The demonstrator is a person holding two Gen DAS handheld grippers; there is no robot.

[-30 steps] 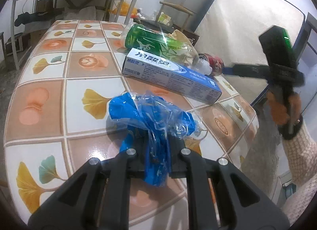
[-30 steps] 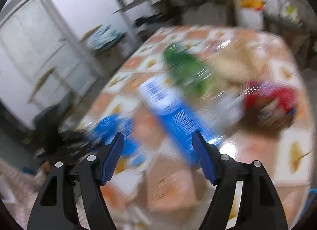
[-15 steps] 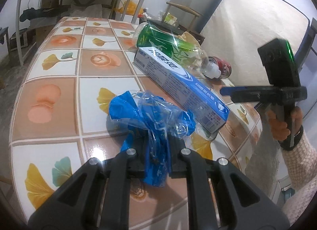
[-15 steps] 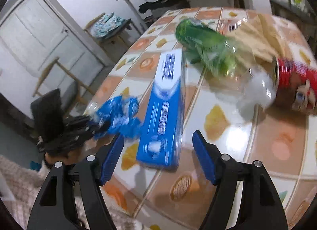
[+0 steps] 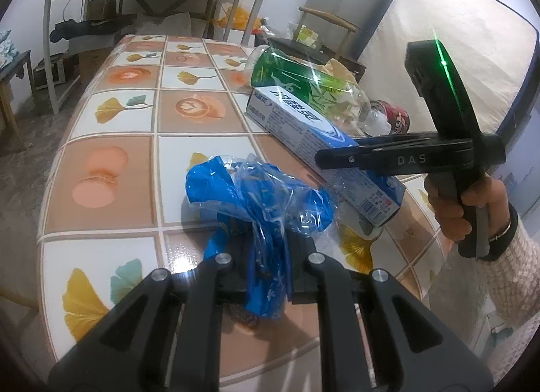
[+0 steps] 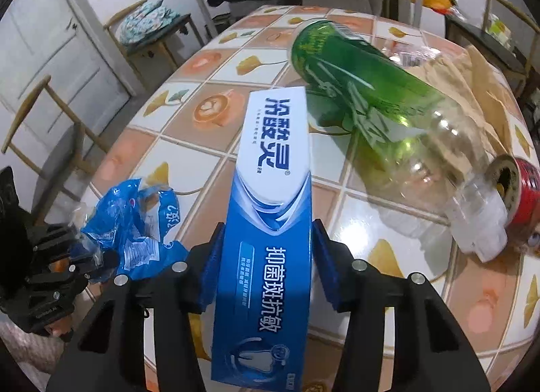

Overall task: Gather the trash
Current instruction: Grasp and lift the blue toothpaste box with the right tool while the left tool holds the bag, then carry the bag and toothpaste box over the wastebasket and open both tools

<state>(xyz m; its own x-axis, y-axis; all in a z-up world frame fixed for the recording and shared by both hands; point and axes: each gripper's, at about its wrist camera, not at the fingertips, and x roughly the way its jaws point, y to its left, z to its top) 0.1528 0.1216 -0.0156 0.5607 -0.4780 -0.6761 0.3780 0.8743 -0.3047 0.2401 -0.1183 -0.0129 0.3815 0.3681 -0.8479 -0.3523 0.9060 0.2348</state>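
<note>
Desk [image 5: 111, 162] with tiled leaf-and-cup pattern; landmark is the blue-and-white toothpaste box [image 6: 270, 209], lying flat along it.

Right tool [image 6: 265, 257] straddles the near part of the box — blue pads at both long sides, jaws closing on it. The left pad looks to be against the box edge; whether the right pad presses yet cannot be told. In the left wrist view the same tool [image 5: 324, 155] comes in from the right, over the box [image 5: 314, 132], gripped by a hand [image 5: 469, 203] in a checked sleeve.

Left of the box, near its close end: a crumpled blue plastic wrapper [image 5: 256, 203]. The left tool [image 5: 261, 270] is clamped together on the wrapper's lower tail, the rest bunched up above the fingertips, over the desk.

Right of the box, against its far end: a green-labelled clear plastic bottle [image 6: 378, 101] lying on its side, cap end pointing to a red can [image 6: 519, 189], also on its side. Behind the bottle — crumpled brown paper [image 6: 472, 88].
</note>
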